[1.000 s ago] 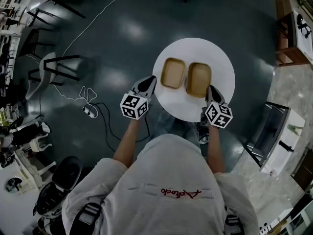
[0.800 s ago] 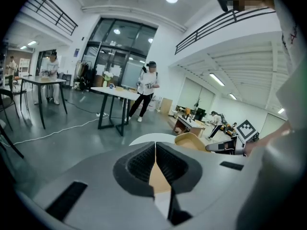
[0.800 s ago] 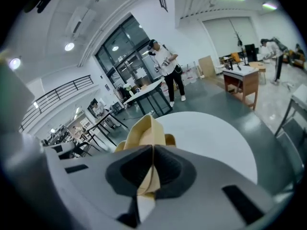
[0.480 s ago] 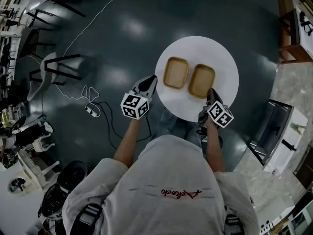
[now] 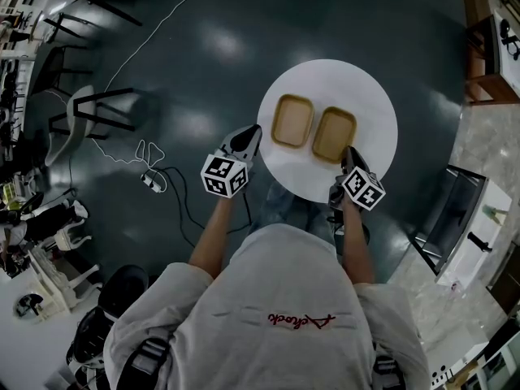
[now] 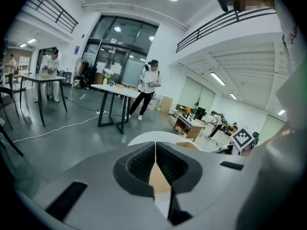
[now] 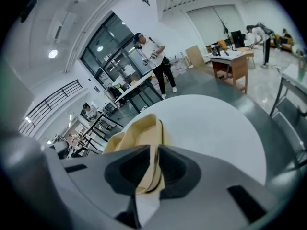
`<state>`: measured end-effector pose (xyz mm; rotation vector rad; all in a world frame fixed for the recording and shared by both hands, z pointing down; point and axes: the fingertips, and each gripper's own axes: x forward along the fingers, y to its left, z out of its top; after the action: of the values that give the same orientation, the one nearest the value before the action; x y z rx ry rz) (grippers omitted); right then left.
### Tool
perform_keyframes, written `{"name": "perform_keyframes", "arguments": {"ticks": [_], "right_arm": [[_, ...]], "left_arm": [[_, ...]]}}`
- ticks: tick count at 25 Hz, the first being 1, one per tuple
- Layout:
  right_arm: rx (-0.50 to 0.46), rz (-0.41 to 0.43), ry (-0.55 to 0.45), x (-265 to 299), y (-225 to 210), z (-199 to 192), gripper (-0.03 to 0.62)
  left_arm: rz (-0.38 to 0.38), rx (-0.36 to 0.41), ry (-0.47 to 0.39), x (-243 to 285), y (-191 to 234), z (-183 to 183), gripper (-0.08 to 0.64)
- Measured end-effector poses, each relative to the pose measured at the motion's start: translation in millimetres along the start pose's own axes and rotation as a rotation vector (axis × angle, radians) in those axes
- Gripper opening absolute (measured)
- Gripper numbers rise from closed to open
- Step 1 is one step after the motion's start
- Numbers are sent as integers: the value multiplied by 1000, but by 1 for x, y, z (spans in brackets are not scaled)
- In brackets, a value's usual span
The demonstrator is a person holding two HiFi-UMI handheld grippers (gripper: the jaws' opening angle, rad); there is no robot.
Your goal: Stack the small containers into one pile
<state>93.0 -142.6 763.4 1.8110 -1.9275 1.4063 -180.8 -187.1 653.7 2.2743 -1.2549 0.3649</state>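
Two tan, shallow containers lie side by side on the round white table (image 5: 357, 96): the left container (image 5: 292, 121) and the right container (image 5: 335, 134), which is turned slightly askew. My right gripper (image 5: 348, 149) is at the right container's near rim. In the right gripper view the rim of that container (image 7: 139, 133) stands between the pads of the right gripper (image 7: 154, 162), whose jaws are opening while the pads still touch it. My left gripper (image 5: 252, 132) hovers at the table's left edge, shut with nothing in it. In the left gripper view the left container (image 6: 191, 146) shows beyond the left gripper (image 6: 155, 150).
The table stands on a dark glossy floor. A white cable and power strip (image 5: 150, 181) lie on the floor at the left, near a chair (image 5: 97, 108). A metal bench (image 5: 455, 222) is at the right. People stand at distant tables (image 6: 115, 92).
My right gripper has moved in onto the right container's near rim, and that container has turned slightly clockwise. The left gripper has stayed where it was.
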Motion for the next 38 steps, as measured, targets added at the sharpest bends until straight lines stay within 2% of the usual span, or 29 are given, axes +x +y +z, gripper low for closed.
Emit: {"name": "perform_keyframes", "arguments": {"ticks": [4,11,16,20,22,23,32,34,38], "right_arm": [[-50,10,-11,-3,1,6,134],[-125,-3,-45,-17,4,23,133],[-169,7,-46,-24,7,29,133],[-162,12,-23,-26,2,25,133],[-168,8,-10,-26,-3,24,133],[-172,5,-5,-25,-5,24,133],[-204,-17,23,-24,-20,29,133],[-209,-17,27,-24,-23,29,133],[-211,-13,36,-23,-23,25,133]], "left_arm": [[1,-9,2,4,-2,-4,17],[12,-28,31,19,5,-15,17],[20,-43,93,36,11,-34,17],[7,-95,158,50,14,-54,20],[1,-106,186,57,15,-62,108],[-2,-110,196,61,15,-65,127],[54,-134,294,82,36,-97,122],[63,-140,303,83,35,-99,83],[66,-144,314,82,33,-104,63]]}}
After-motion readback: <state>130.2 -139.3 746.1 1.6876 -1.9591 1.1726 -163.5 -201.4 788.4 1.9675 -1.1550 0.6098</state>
